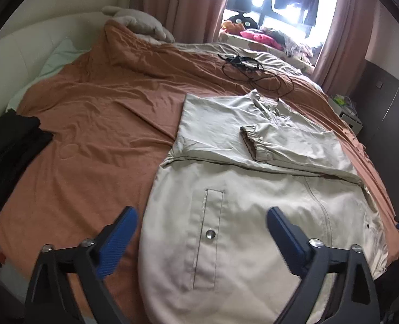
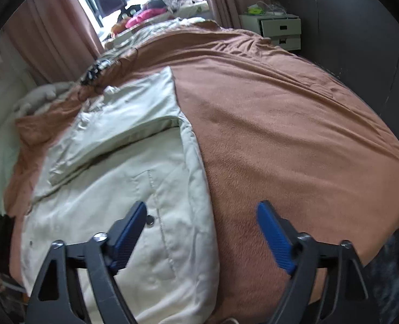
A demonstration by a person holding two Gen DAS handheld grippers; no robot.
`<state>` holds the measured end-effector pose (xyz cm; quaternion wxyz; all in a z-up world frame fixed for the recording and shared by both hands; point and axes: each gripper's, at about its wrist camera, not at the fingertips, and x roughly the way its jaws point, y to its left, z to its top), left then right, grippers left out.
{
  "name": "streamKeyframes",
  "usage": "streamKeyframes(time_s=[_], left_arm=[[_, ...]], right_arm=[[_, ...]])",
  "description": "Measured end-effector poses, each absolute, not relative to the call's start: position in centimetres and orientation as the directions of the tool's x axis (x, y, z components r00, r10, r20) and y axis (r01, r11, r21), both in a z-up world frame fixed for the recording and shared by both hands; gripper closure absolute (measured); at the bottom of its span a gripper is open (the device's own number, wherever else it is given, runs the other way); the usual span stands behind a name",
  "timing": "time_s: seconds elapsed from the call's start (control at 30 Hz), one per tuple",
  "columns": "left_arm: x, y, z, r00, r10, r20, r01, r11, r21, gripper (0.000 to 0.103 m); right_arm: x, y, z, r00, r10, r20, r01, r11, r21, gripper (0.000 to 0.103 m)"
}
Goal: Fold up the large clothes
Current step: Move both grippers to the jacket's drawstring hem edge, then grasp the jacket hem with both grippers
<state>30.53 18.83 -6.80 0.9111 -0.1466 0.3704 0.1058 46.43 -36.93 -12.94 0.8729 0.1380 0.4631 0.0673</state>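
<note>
A large beige jacket (image 1: 253,189) lies front up on the orange-brown bedspread (image 1: 96,124). Its sleeves are folded across the chest, and an elastic cuff (image 1: 250,140) rests near the middle. My left gripper (image 1: 202,212) hangs open above the jacket's lower left part, over a pocket with a metal snap (image 1: 209,233), and nothing sits between its blue pads. In the right wrist view the jacket (image 2: 118,189) fills the left half. My right gripper (image 2: 202,205) stands open over the jacket's right edge, one finger over cloth and the other over the bedspread (image 2: 294,135).
A pile of black clothes (image 1: 13,145) lies at the bed's left edge. A black cable (image 1: 253,73) is coiled beyond the jacket's collar, with a grey plush pillow (image 1: 140,21) further back. A white drawer unit (image 2: 277,29) stands by the far right corner.
</note>
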Motion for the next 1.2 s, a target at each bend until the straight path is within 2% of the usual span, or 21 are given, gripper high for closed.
streamKeyframes(time_s=[0.13,0.37,0.6,0.77,0.97,1.03,1.2], left_arm=[[28.5,18.4,-6.4,0.719,0.069,-0.692,-0.286,0.937,-0.203,0.001],[24.8,17.9,-6.5,0.738,0.076,-0.671,-0.277,0.94,-0.198,0.001],[21.1,17.9,-8.2,0.736,0.054,-0.675,-0.259,0.944,-0.206,0.001],[19.1,17.9,-9.3,0.734,0.045,-0.677,-0.254,0.944,-0.212,0.001],[18.1,18.6,-11.7,0.721,-0.009,-0.693,-0.269,0.918,-0.291,0.001],[18.1,19.0,-12.7,0.715,-0.011,-0.699,-0.284,0.909,-0.304,0.006],[18.6,20.6,-15.5,0.681,-0.047,-0.731,-0.327,0.874,-0.36,0.025]], right_arm=[[44.8,-37.0,-12.4,0.575,0.256,-0.777,0.002,0.949,0.314,0.008],[41.4,-37.0,-12.4,0.595,0.246,-0.765,-0.016,0.955,0.295,0.008],[38.0,-37.5,-13.5,0.609,0.29,-0.738,-0.041,0.941,0.336,0.008],[36.3,-37.9,-14.6,0.606,0.337,-0.721,-0.048,0.92,0.389,0.01],[35.2,-37.8,-16.3,0.597,0.393,-0.699,-0.051,0.888,0.457,0.021],[35.4,-37.6,-16.9,0.59,0.39,-0.707,-0.048,0.891,0.452,0.027],[36.3,-37.8,-18.4,0.572,0.408,-0.711,-0.027,0.876,0.481,0.027]])
